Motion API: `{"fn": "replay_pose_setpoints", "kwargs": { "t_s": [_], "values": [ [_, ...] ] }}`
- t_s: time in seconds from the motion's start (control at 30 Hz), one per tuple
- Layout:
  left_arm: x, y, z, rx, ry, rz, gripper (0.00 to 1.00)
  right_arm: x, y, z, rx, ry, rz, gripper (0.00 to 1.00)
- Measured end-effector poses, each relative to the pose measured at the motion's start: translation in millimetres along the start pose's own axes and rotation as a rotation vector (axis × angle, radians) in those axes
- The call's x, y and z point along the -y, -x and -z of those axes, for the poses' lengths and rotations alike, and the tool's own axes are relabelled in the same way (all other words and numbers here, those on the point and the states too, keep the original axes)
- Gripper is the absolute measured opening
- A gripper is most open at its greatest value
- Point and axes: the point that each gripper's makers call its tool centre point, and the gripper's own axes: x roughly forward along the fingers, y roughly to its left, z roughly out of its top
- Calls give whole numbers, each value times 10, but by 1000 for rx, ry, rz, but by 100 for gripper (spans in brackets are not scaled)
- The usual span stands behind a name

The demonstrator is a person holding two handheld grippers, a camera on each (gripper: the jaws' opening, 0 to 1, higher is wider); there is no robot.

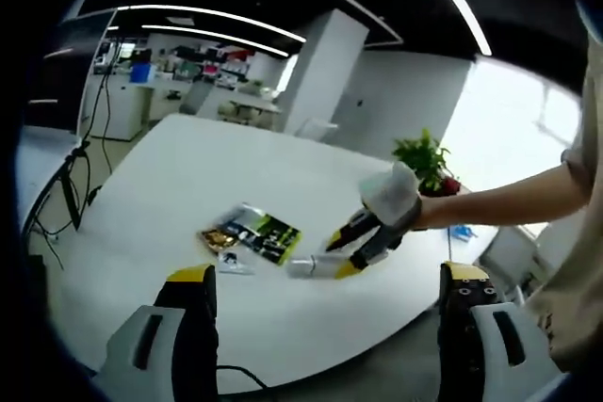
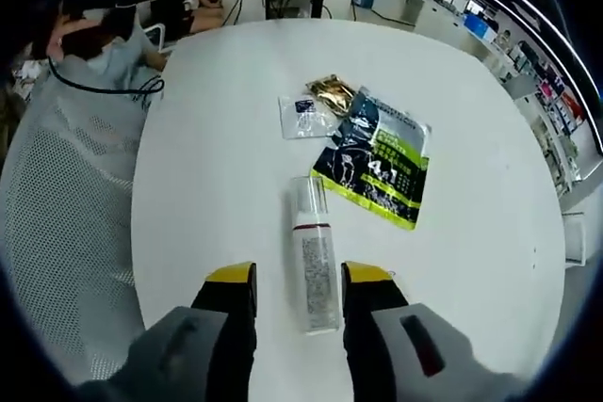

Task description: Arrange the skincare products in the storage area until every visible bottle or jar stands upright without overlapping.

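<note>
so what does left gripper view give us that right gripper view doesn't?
Left gripper view alone: a potted plant at the table's far edge, and the right gripper seen from outside, held by a gloved hand, coming down on the bottle.

Right gripper view alone: the bottle's printed label, its clear cap, and the open jaws flanking its base.

Shared: white table, lying bottle, green-black pouch, gold sachet, clear sachet.

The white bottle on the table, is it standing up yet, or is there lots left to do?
Not yet. Nothing looks done: the white bottle lies on its side on the round table, beside the green sachet, a gold packet and a clear packet. In hand: the right gripper has its jaws open around the bottle. Left: grip it and stand it upright. The left gripper waits open.
</note>
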Motion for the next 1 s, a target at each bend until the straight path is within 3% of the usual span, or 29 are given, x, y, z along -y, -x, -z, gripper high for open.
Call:
{"fn": "replay_pose_setpoints", "kwargs": {
  "t_s": [0.4,0.77,0.93,1.0],
  "values": [
    [14,-1,-5,0,-1,3,96,24,-149,151,-80,6,1,21],
    [81,-9,-25,2,-17,15,97,7,-173,166,-86,-20,39,20],
    [168,-20,-154,42,-18,36,97,7,-169,164,-84,-8,59,20],
    [182,-24,-202,57,-21,32,97,-20,-165,154,-62,-65,55,20]
  ]
}}
